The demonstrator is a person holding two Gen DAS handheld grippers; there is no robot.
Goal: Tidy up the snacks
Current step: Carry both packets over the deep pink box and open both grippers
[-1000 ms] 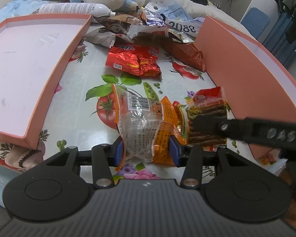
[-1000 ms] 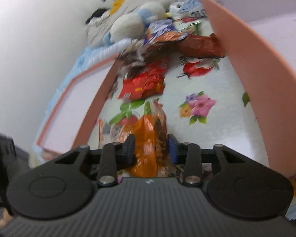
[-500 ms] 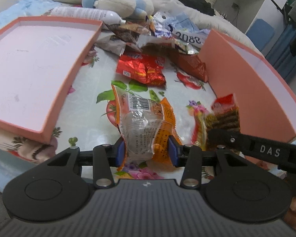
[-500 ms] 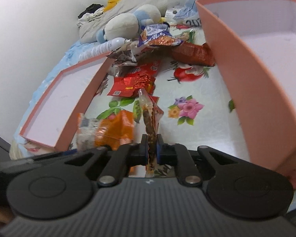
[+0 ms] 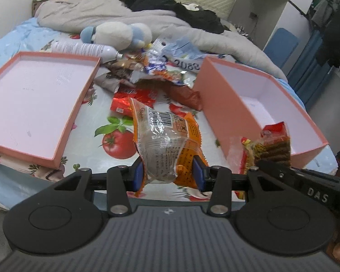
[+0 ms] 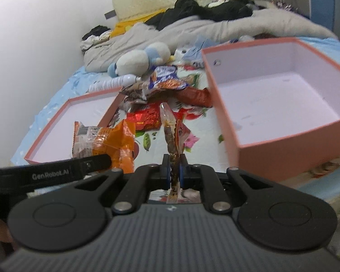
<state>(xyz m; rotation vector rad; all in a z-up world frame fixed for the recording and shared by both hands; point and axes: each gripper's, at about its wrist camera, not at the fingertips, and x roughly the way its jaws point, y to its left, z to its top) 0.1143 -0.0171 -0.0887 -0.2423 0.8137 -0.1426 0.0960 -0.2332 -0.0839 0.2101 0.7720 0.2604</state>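
My left gripper (image 5: 168,172) is shut on an orange and clear snack packet (image 5: 167,142), held up above the fruit-print cloth. The same packet (image 6: 104,140) shows at the left of the right wrist view. My right gripper (image 6: 175,170) is shut on a thin red and yellow packet of dark biscuits (image 6: 172,133), seen edge-on and lifted off the cloth. That biscuit packet (image 5: 267,147) appears at the right of the left wrist view. A shallow pink lid (image 5: 79,95) lies on the left and a deep pink box (image 5: 217,104) stands on the right.
A pile of snack packets (image 5: 147,72) lies between the lid and the box, with a red packet (image 5: 133,99) nearest. A white bottle (image 5: 83,48), a plush toy (image 5: 117,32) and a grey duvet (image 5: 102,13) sit behind them. The bed's front edge is close below both grippers.
The right gripper closed on the thin biscuit packet. Both grippers then rose with their packets, so both boxes now sit lower in view and show their insides.
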